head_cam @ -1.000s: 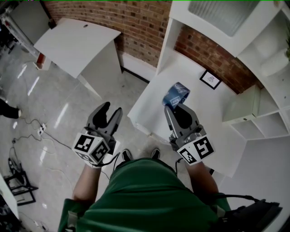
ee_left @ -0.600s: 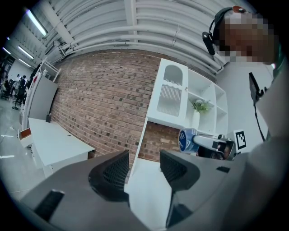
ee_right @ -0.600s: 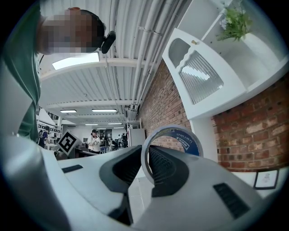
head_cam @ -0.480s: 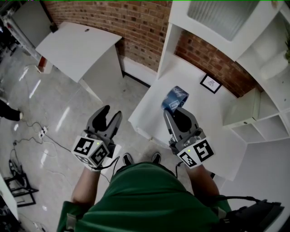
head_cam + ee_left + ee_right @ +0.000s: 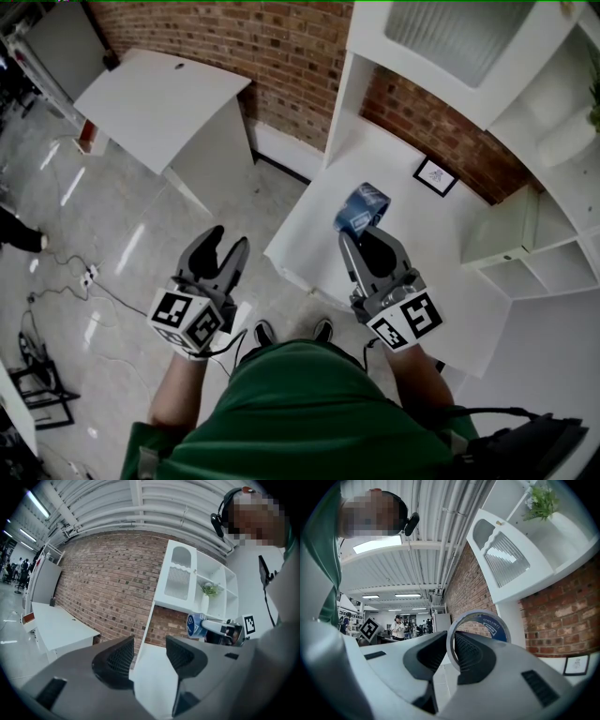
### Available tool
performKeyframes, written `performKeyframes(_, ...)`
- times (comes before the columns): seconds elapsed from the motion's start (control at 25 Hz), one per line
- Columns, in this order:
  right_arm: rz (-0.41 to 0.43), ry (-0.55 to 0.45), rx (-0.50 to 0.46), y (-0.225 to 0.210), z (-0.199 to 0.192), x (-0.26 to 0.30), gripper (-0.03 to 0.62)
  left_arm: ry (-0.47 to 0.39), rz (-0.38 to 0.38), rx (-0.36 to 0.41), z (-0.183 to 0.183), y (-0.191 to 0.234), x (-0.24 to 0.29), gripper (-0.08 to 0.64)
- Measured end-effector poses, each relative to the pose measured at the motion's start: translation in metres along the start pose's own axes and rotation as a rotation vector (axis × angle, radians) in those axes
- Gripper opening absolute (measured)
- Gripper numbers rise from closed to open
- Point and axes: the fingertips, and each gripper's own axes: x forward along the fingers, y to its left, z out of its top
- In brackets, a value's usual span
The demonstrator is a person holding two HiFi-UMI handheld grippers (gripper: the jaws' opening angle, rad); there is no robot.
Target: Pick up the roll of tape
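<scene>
No change was noted against the earlier frames. The right gripper (image 5: 367, 236) remained raised over the bench (image 5: 394, 159), its fingers (image 5: 471, 656) clamped on the tape (image 5: 362, 208). The left gripper (image 5: 228, 241) stayed over the floor (image 5: 122, 216), fingers apart and empty.

Grey right tongs (image 5: 451, 651) are clamped on the wall of a blue-and-white roll of tape (image 5: 490, 623), which stands upright on edge, one jaw inside the ring and one outside. Behind it are a red brick wall (image 5: 555, 606), a white shelf unit with a slatted door (image 5: 506, 564), a green potted plant (image 5: 541, 501) on top and a small black-framed picture (image 5: 574, 664) low at right. At left are a green sleeve (image 5: 323, 550), a square-marker cube (image 5: 369, 629) and distant people (image 5: 398, 627) under ceiling lights.
</scene>
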Motion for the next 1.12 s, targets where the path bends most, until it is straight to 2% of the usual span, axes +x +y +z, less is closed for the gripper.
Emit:
performKeyframes(0.6,0.026,-0.009,-0.001,-0.009,0.004,-0.013,0.064,-0.020,0.051,-0.002,-0.003,-0.011,-0.003,0.224)
performKeyframes(1.12,0.061,-0.001,0.000,-0.027,0.004,-0.038,0.064,-0.033,0.089,-0.006,-0.012,-0.039,0.004,0.224)
